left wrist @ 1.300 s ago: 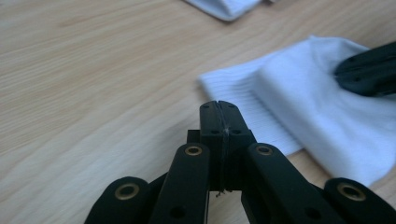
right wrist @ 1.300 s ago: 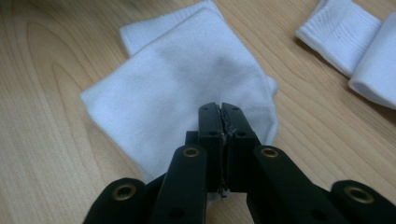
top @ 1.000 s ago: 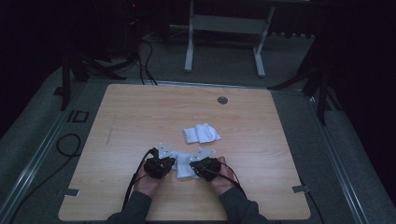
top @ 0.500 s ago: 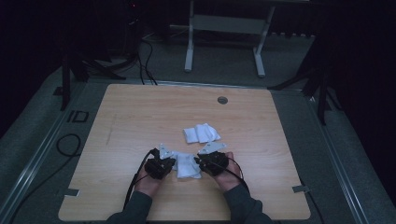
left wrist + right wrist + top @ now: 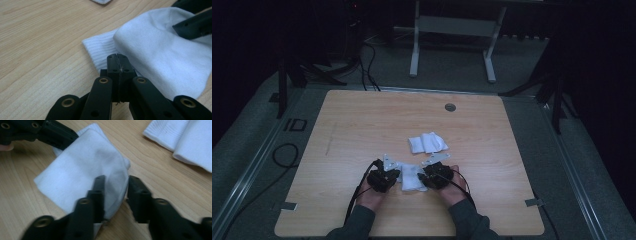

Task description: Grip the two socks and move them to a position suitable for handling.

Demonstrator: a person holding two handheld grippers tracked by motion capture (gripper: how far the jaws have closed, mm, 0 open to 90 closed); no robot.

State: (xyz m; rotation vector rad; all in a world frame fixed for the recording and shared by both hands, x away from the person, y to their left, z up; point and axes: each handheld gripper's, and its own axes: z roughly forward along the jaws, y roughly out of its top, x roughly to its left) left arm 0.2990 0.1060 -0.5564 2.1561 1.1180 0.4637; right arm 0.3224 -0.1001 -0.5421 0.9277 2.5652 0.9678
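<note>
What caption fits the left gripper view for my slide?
Left claw, shut, at the ribbed edge of a folded white sock on the wooden table.

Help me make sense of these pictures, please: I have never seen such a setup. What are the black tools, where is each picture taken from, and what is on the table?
A person sits at a wooden table and holds a hand-worked two-jaw gripper in each hand. The high view looks down from above: the left gripper and the right gripper meet at a folded white sock. A second folded white sock lies a little farther off, untouched. The other two pictures come from cameras riding on the grippers, looking along their black jaws. In the left gripper view the jaws are pressed together at the ribbed edge of the sock; whether cloth is pinched between them I cannot tell. In the right gripper view the jaws stand apart, astride a fold of the sock.
</note>
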